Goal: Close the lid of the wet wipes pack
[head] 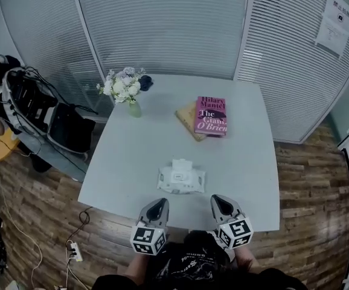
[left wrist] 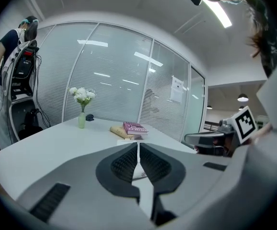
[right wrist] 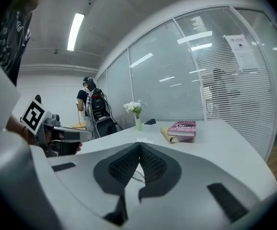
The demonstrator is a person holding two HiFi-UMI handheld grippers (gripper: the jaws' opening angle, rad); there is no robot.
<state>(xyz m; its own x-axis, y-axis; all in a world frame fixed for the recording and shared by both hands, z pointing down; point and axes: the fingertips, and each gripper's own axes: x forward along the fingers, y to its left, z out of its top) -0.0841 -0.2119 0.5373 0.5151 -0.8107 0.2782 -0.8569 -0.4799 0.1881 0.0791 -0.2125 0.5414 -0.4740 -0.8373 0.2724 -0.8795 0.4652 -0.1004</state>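
The white wet wipes pack (head: 180, 180) lies on the pale table (head: 126, 162) near its front edge, with its lid (head: 182, 164) standing open on the far side. My left gripper (head: 158, 206) is shut and hovers just short of the pack, to its near left. To the pack's near right, my right gripper (head: 219, 200) is also shut. In the left gripper view the jaws (left wrist: 138, 145) meet with nothing between them, and a sliver of the pack (left wrist: 139, 175) shows behind. In the right gripper view the gripper (right wrist: 139, 145) has its jaws closed and empty.
A pink book (head: 211, 116) rests on a tan one (head: 186, 118) at the far right of the table. A green vase of white flowers (head: 125, 89) and a dark small object (head: 145, 82) stand far left. Equipment on a chair (head: 35, 104) sits left of the table.
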